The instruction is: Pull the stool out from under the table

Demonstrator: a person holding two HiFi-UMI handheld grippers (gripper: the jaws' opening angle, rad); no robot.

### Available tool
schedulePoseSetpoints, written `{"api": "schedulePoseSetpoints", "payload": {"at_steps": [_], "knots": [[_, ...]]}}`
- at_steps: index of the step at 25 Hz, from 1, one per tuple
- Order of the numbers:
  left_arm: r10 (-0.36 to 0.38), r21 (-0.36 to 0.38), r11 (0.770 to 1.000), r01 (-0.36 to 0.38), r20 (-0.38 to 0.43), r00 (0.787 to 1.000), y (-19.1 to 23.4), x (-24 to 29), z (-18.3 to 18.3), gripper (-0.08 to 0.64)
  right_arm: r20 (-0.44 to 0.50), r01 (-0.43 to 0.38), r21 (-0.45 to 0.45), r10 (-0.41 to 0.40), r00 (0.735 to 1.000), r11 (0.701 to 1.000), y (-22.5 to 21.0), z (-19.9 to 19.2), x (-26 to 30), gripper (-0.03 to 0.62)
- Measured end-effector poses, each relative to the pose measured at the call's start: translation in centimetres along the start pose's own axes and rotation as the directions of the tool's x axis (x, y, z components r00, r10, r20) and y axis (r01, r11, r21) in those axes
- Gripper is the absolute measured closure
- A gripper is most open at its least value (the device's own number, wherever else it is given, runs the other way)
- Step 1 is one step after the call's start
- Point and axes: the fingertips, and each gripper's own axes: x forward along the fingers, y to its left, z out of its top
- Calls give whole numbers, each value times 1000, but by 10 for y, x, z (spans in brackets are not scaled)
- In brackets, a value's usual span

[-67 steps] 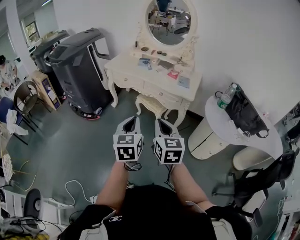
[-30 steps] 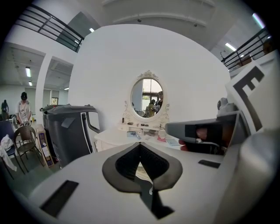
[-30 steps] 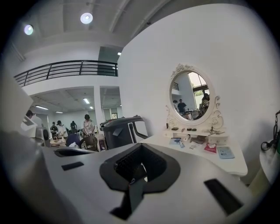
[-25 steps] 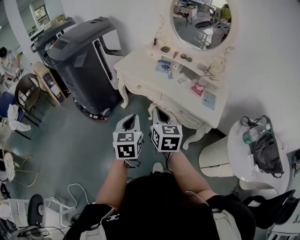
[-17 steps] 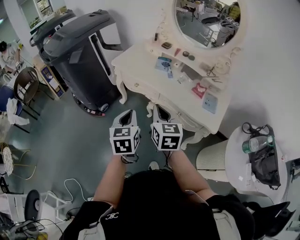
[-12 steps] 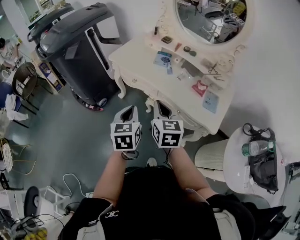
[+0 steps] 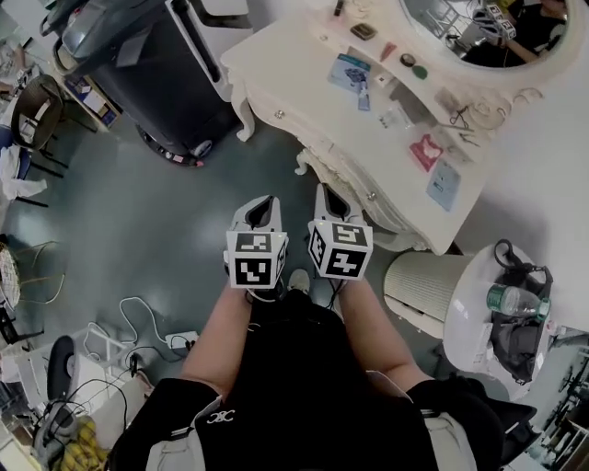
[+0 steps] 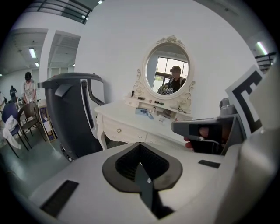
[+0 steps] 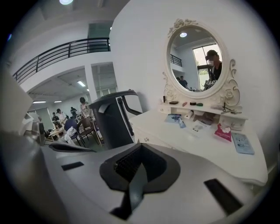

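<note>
You have moved closer to the table (image 7: 294, 64). Your left gripper (image 7: 262, 202) and right gripper (image 7: 327, 196) came lower; both are closed, with nothing in them.

Bright, even overhead light is shown throughout. A strip light (image 8: 33, 53) is seen far left in the left gripper view, and a round lamp (image 9: 65, 1) flares at the top of the right gripper view. Pale glare is reflected in the mirror (image 8: 167, 72). Only soft shadow is cast beneath the dressing table (image 7: 285, 64). Both gripper views are bent by fisheye distortion and ringed in black. The left gripper (image 8: 141, 146) and right gripper (image 9: 140, 148) are rendered soft in the near foreground.
</note>
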Motion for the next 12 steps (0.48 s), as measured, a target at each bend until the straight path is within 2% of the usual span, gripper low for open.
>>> {"api": "schedulePoseSetpoints", "payload": {"at_steps": [5, 12], "knots": [[-113, -145, 984, 101, -81, 990, 14, 43, -37, 560, -112, 61, -22, -63, 992, 998, -6, -46, 22, 589], [-240, -237, 951, 197, -170, 956, 24, 120, -98, 560, -184, 123, -64, -133, 974, 990, -24, -103, 67, 589]]}}
